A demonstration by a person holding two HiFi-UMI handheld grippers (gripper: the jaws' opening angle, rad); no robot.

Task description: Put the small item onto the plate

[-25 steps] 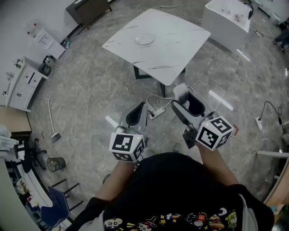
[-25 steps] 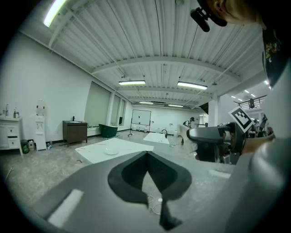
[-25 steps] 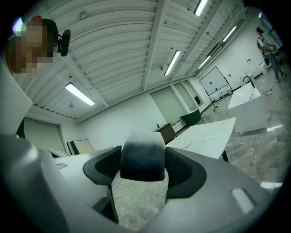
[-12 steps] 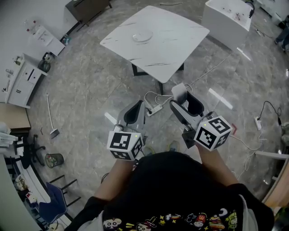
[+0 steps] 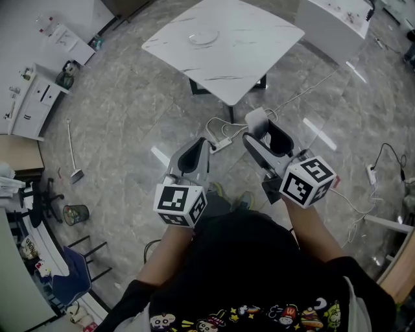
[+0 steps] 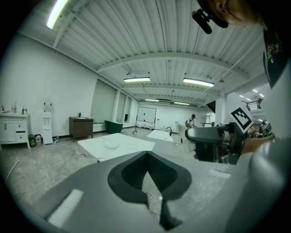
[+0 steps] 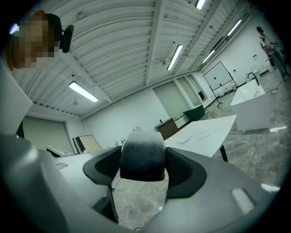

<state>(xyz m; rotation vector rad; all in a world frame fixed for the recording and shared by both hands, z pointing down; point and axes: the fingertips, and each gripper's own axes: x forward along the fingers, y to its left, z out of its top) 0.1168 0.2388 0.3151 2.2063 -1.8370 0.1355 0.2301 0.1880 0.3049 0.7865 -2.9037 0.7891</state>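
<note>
A clear round plate sits on a white marble table far ahead of me; it also shows as a small dish in the left gripper view. My right gripper is shut on the small item, a pale rounded block with a dark lower half that fills the gap between the jaws. My left gripper is held beside it over the floor, its jaws closed tip to tip with nothing between them. Both grippers are well short of the table.
White cables and a power strip lie on the grey stone floor under the table's near corner. A white counter stands at the back right, a white cabinet at the left, with a broom and a wire bin nearby.
The table and plate have slid upward in the head view. Both grippers sit slightly higher in the frame. The right gripper still holds the small item; the left stays closed.
</note>
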